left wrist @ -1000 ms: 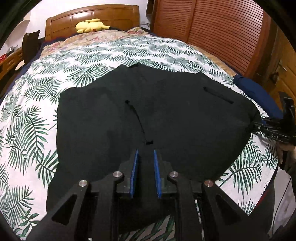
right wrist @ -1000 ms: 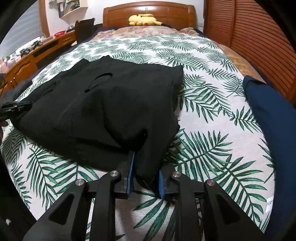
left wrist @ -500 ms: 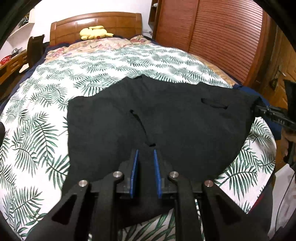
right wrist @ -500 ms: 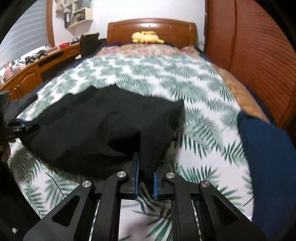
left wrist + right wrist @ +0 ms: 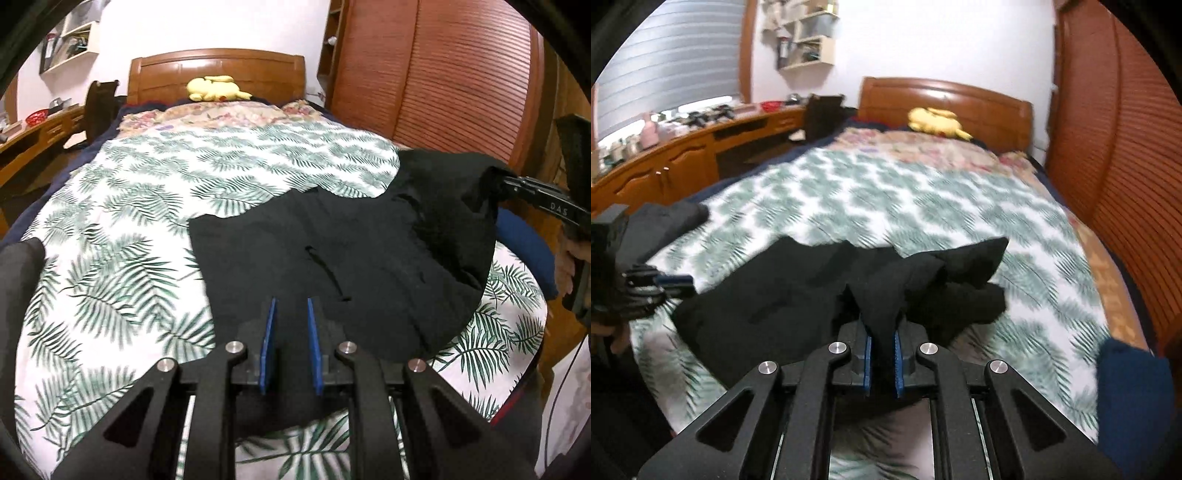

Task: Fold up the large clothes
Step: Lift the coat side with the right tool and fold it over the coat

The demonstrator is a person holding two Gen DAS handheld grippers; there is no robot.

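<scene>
Yellow plush toy (image 5: pixel 214 88) by wooden headboard (image 5: pixel 218 72), palm-leaf bedspread (image 5: pixel 122 229)

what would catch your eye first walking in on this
A large black fabric garment sprawls across the near end of a bed with a green palm-leaf bedspread, one edge bunched in the right gripper and another in the left gripper. Far back, a yellow plush toy lies against the wooden headboard.

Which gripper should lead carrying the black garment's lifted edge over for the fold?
Right, probably. The right gripper is shut on a raised corner of the black garment; the left gripper holds the near edge, low on the bed.
</scene>
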